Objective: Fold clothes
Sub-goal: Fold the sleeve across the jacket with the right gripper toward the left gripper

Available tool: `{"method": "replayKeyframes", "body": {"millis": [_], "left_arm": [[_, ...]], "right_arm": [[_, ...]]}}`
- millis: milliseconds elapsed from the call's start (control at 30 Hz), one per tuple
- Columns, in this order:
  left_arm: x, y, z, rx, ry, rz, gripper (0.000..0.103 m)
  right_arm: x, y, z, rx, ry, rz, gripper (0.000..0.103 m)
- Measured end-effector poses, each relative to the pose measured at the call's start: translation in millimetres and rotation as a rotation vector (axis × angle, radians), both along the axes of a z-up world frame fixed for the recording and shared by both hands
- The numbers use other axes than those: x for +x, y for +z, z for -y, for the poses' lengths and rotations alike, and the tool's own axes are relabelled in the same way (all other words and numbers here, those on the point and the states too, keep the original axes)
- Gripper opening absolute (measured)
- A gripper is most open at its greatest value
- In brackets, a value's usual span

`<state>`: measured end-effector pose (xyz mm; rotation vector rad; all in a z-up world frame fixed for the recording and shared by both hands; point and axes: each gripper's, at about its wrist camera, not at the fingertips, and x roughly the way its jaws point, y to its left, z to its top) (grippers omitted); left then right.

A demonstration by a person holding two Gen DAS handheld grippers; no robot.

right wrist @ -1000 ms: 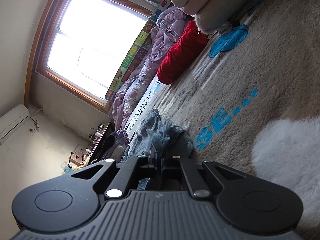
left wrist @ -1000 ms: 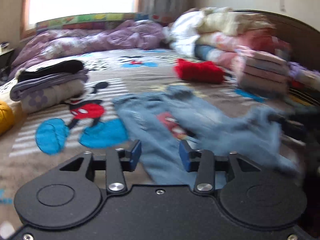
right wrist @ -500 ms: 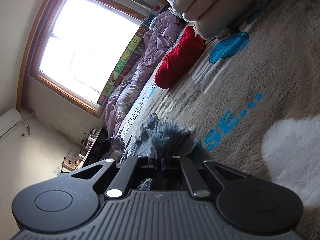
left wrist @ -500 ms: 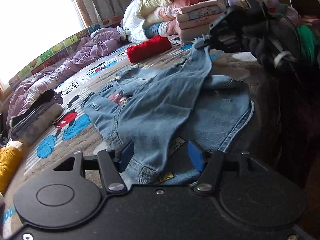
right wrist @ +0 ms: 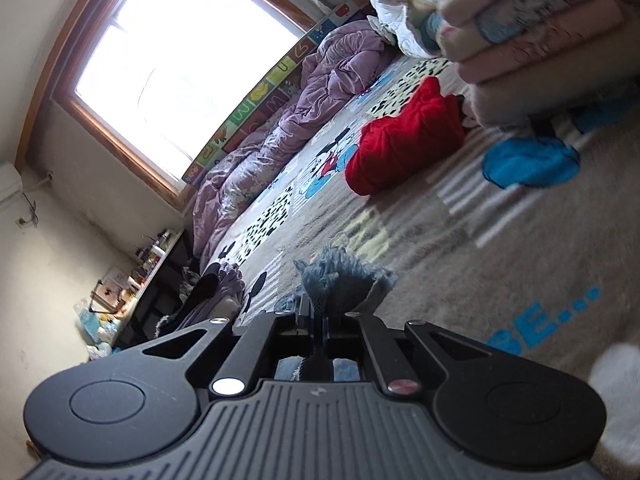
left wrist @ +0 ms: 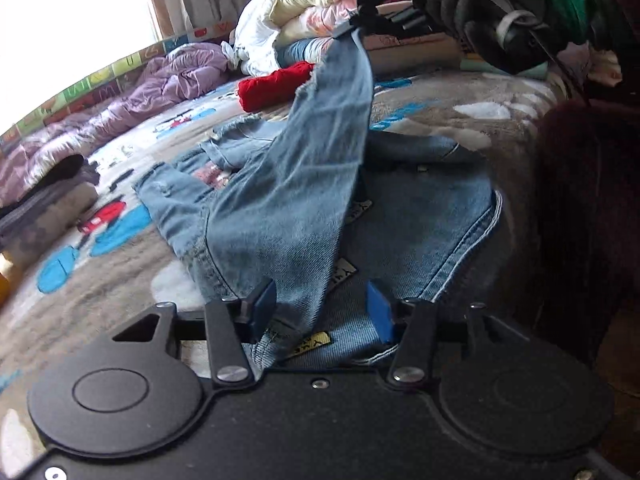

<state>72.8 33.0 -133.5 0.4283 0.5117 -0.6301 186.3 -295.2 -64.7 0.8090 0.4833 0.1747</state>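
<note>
Light blue ripped jeans point(left wrist: 280, 200) lie on the cartoon-print bed blanket point(left wrist: 120, 280). My left gripper point(left wrist: 320, 308) is open, its blue pads on either side of the waistband edge near the bed's front. My right gripper point(right wrist: 320, 320) is shut on the frayed hem of one jeans leg point(right wrist: 340, 280). In the left wrist view the right gripper point(left wrist: 380, 12) holds that leg up high, so the leg hangs stretched from the hem down to the waist.
A red folded garment point(left wrist: 276, 84) lies behind the jeans. Stacked folded bedding point(right wrist: 520, 32) and a purple quilt point(left wrist: 160, 88) sit at the back. Folded dark and grey clothes point(left wrist: 44, 200) are at the left. A dark maroon mass point(left wrist: 592, 208) is at the right.
My left gripper has moved in over the jeans' waistband, still open. My right gripper has lifted the leg hem higher, pulling the leg taut.
</note>
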Motion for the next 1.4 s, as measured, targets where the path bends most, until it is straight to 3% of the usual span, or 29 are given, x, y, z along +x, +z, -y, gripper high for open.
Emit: {"method": "replayKeyframes", "body": {"millis": [533,733,1000,1400], "left_arm": [[7.2,2.7,-15.0,-0.094,-0.008,-0.076,0.047],[16.2,3.8,-28.7,-0.191,-0.001,-0.148,0.047],[26.4,4.7,-46.1,-0.32,-0.002,-0.244,0.047],[38.2,1.3,-65.5,-0.458,-0.016,-0.347,0.046]], "right_arm": [[61.7,65.2,-69.6,-0.187,0.069,-0.044,0.006],[89.6,76.5,-100.6,-0.261,0.1,-0.065,0.006],[126.5,75.7,-142.5,-0.371,0.143,-0.114,0.006],[174.7,46.4,-192.5,-0.493,0.195,-0.203,0.006]]}}
